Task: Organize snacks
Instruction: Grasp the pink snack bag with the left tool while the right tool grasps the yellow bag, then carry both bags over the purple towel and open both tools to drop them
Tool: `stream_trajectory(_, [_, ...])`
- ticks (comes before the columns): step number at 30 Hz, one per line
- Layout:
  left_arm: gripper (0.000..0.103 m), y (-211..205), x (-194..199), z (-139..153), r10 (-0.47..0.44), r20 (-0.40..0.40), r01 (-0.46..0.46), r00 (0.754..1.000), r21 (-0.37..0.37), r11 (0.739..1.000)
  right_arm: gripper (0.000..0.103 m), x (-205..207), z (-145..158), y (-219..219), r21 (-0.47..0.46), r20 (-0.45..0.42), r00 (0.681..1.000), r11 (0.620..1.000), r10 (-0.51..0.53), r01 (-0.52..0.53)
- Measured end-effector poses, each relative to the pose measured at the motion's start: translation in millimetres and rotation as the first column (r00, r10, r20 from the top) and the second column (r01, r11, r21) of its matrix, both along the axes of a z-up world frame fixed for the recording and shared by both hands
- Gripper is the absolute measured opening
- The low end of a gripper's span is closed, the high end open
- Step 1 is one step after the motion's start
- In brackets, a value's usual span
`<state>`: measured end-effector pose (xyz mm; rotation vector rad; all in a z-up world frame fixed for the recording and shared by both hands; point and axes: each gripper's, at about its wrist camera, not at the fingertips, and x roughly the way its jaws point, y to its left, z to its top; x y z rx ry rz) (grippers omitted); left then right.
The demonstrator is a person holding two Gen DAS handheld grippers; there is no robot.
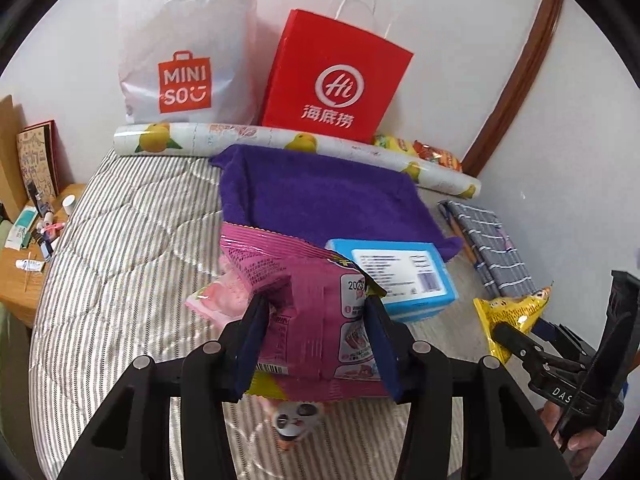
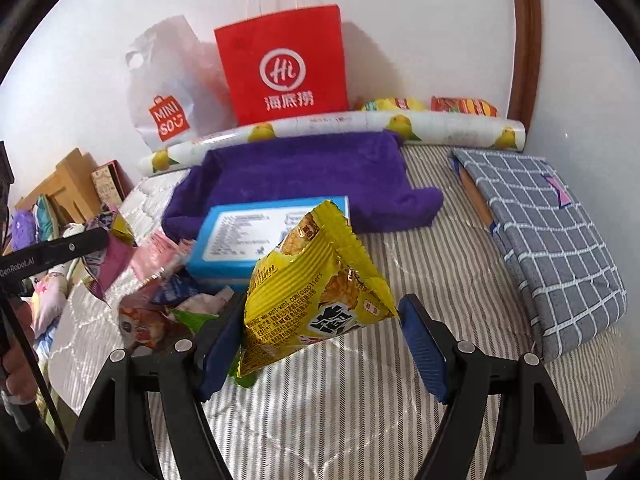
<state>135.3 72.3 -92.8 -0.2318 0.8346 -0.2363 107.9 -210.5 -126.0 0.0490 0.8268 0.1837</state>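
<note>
A pink snack bag [image 1: 308, 280] hangs above the striped bed [image 1: 120, 260], and my left gripper [image 1: 316, 308] is shut on its lower half, pads pressed on both sides. A yellow snack bag [image 2: 312, 280] is lifted off the bed with my right gripper [image 2: 320, 312] shut on it. In the left wrist view that yellow snack bag [image 1: 512, 312] shows at the right edge. Seen from the right wrist, the pink snack bag [image 2: 108, 256] is at far left. A blue box [image 1: 400, 276] lies on the edge of a purple towel [image 1: 320, 196].
A red paper bag [image 1: 332, 80] and a white plastic bag [image 1: 184, 48] lean on the wall behind a lemon-print roll [image 1: 280, 140]. Several loose snack packets [image 2: 160, 304] lie left of the blue box. A folded grey checked cloth [image 2: 552, 232] lies at right, a cluttered side table [image 1: 24, 264] at left.
</note>
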Motion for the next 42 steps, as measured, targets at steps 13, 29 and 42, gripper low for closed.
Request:
stream_trajectory(13, [0.047,-25.0,27.0,40.0,-0.03,0.036,0.03,0.999,0.015,0.999,0.076,38.6,54.4,4.8,0.013,0.083,0.996,0.999,0.034,-0.035])
stream_trajectory(29, [0.047,-28.6,129.1,63.2,0.025,0.049,-0.029,0.998,0.086,0.996,0.076,160.4,78.3,-1.5,0.023,0.121,0.99,0.997,0.072,-0.076])
stream_trajectory(42, [0.047,-21.7,199.7,42.8,0.042,0.01,-0.043,0.999,0.118,0.992,0.076,245.8,60.9,5.0,0.041,0.093,0.992,0.995,0.087,-0.091])
